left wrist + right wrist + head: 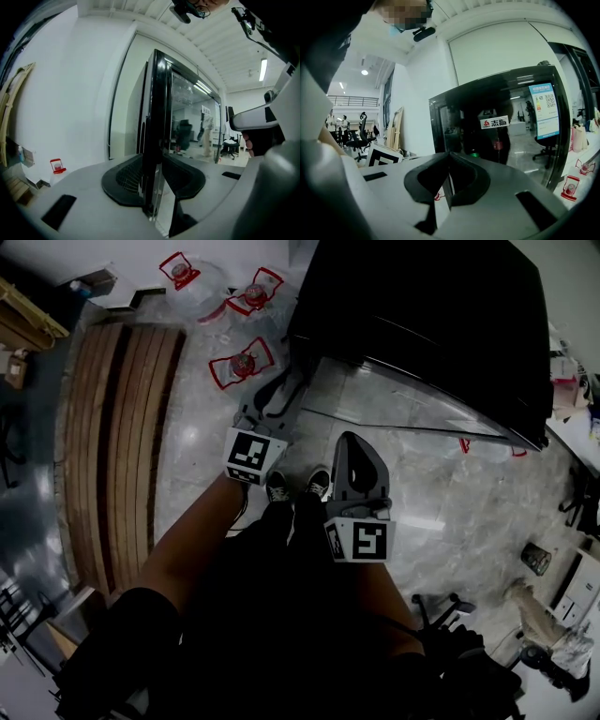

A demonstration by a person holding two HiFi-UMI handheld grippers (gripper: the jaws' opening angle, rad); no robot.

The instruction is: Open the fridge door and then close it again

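We see fridge door (pixel 157 117) open; left hand-held gripper (pixel 153 161) wide astride its edge, right hand-held gripper (pixel 449 161) narrow, empty. We judge closing next: swing door shut.

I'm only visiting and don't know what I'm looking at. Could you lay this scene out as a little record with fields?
Setting: grey polished floor, tall black fridge
Door: black-framed glass door
Left side: left hand-held gripper, jaws apart, the door's edge between them, pads apparently not pressing
Right side: right hand-held gripper, jaws together, empty, facing the door's front
Nearby: brown slatted wooden platform; clear plastic jugs with red handles
Door ajar or shut: cannot tell
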